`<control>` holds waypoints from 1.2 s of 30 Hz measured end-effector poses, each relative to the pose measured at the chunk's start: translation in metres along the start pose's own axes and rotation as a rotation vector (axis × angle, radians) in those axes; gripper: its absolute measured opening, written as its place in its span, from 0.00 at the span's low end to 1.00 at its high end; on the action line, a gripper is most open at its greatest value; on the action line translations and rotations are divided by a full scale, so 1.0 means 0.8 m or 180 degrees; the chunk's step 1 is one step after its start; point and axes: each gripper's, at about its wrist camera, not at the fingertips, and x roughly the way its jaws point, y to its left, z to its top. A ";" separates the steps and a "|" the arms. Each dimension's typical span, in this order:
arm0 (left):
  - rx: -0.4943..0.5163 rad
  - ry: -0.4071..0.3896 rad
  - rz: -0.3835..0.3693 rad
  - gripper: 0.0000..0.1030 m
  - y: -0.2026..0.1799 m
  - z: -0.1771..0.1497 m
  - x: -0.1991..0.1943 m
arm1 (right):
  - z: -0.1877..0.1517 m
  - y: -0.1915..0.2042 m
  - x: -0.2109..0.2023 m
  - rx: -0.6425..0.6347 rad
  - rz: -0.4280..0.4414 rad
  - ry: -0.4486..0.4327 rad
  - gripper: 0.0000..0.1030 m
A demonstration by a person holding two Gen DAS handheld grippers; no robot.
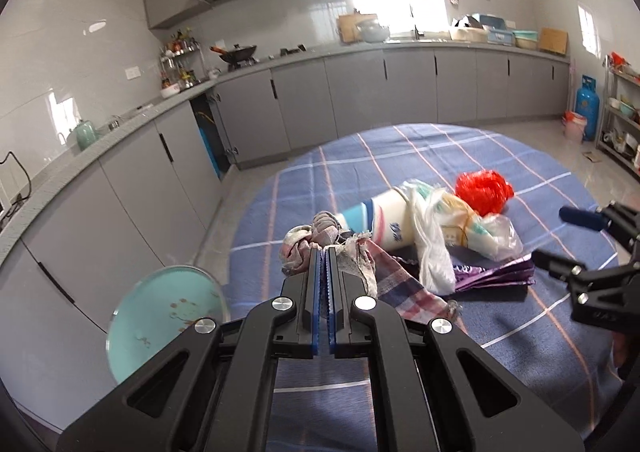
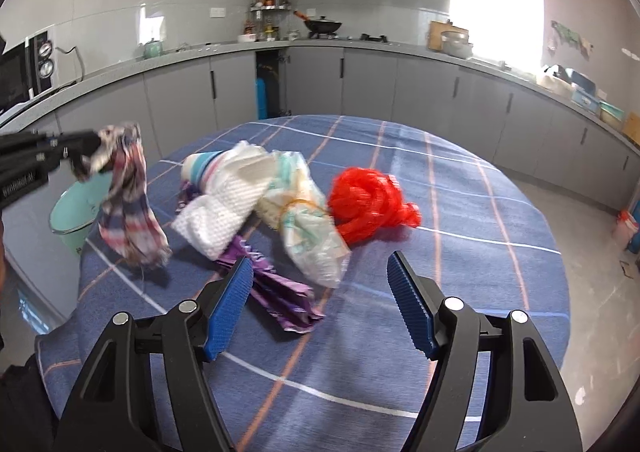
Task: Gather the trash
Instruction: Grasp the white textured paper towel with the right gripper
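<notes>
Left gripper (image 2: 86,155), jaws clenched on a plaid rag (image 2: 128,207), lifts it beside the green bin (image 2: 68,219) while right gripper (image 2: 320,304) hangs released; the dangling rag could snag the desk's (image 2: 480,252) remaining trash.

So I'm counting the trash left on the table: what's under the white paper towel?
The white paper towel lies over a striped paper cup and one end of a purple wrapper. Anything else beneath it is covered.
</notes>
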 end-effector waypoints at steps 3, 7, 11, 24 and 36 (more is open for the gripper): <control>-0.0018 0.0005 0.0066 0.03 0.009 0.000 -0.004 | 0.002 0.013 0.008 -0.0077 0.0113 0.0067 0.60; -0.0039 0.0124 0.0132 0.03 0.016 -0.012 0.008 | 0.001 0.023 0.027 -0.0154 0.0266 0.0288 0.52; -0.0045 0.0145 0.0137 0.03 0.018 -0.016 0.012 | 0.005 0.024 0.032 -0.0137 0.0274 0.0331 0.52; -0.0186 0.0039 0.0389 0.03 0.052 -0.010 0.007 | 0.048 0.082 0.073 0.0020 0.0349 0.0324 0.50; -0.0294 0.0000 0.0371 0.03 0.072 -0.007 0.004 | 0.040 0.090 0.088 0.0047 0.0452 0.0466 0.07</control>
